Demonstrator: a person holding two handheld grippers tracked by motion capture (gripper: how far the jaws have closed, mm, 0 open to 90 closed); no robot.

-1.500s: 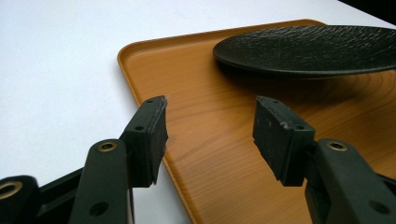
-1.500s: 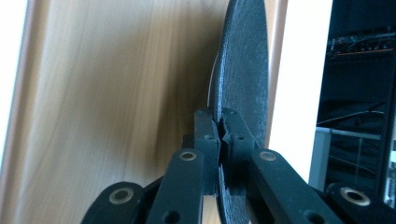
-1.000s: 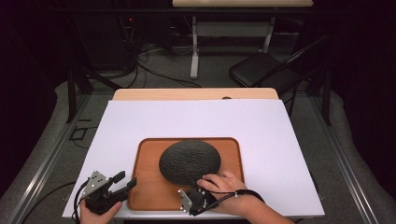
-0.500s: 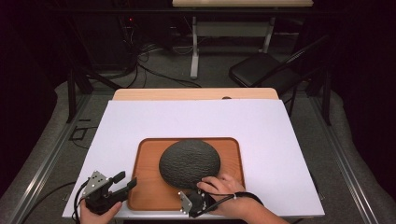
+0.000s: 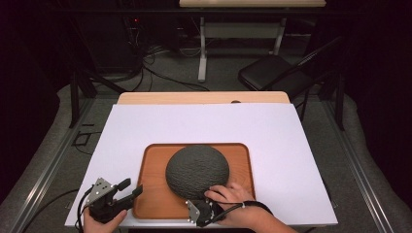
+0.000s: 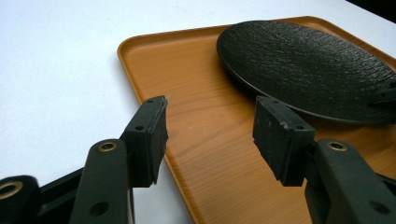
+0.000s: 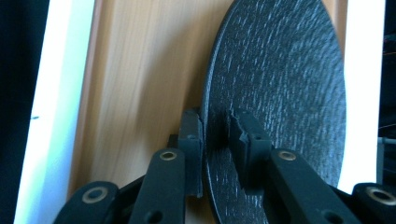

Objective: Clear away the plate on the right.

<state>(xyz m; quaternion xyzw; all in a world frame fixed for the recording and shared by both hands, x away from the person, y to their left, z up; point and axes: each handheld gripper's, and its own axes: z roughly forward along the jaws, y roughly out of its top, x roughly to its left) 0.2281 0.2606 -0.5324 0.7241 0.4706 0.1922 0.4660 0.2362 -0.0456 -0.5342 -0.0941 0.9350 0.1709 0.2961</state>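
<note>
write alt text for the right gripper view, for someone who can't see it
The right gripper has its two black jaws on either side of the rim of a dark, rough-textured round plate, one jaw under and one over. The plate lies on a wood-grain tray, with white table surface beyond the tray's edge.

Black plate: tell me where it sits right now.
In the high view the black plate lies on the wooden tray, near the table's front edge, its near rim between the right gripper jaws; the left gripper hangs open at the tray's left.
</note>
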